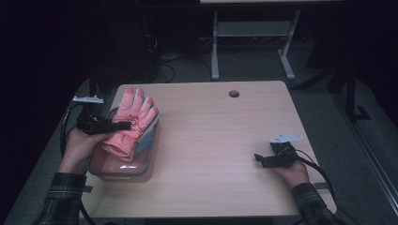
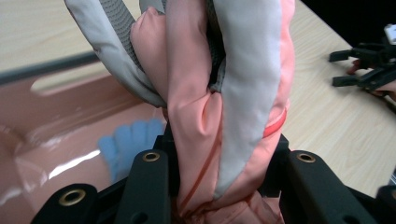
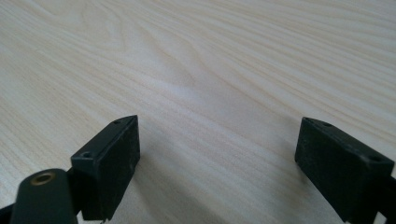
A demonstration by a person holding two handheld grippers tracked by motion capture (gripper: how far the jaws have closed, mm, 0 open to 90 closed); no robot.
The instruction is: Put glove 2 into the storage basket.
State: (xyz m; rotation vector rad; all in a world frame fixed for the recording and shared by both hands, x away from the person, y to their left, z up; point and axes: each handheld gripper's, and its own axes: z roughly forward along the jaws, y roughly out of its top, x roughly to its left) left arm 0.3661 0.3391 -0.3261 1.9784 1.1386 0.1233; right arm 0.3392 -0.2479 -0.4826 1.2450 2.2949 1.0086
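Black jaws of the left gripper [image 2: 219,186] sit closest, clamped on the wrist end of a pink glove [image 2: 224,93], whose padded pink and pale grey fabric bulges up between them. Seen from the high view, the left gripper [image 1: 123,125] reaches in from the left edge of the table [image 1: 225,140] and holds the pink glove [image 1: 131,122] over a pink plastic container [image 1: 143,171], fingers spread and pointing toward the far side. Down inside that container [image 2: 56,140], just behind the jaws, lies a small blue glove [image 2: 128,140].

Across the table, well apart from all this, the right gripper [image 1: 259,159] rests low near the right edge in the person's hand, a cable trailing back from it. Its own view shows the right gripper [image 3: 217,158] with jaws standing wide apart and nothing between them but bare pale wood grain. Plaid sleeves [image 1: 58,199] come in at the bottom corners.
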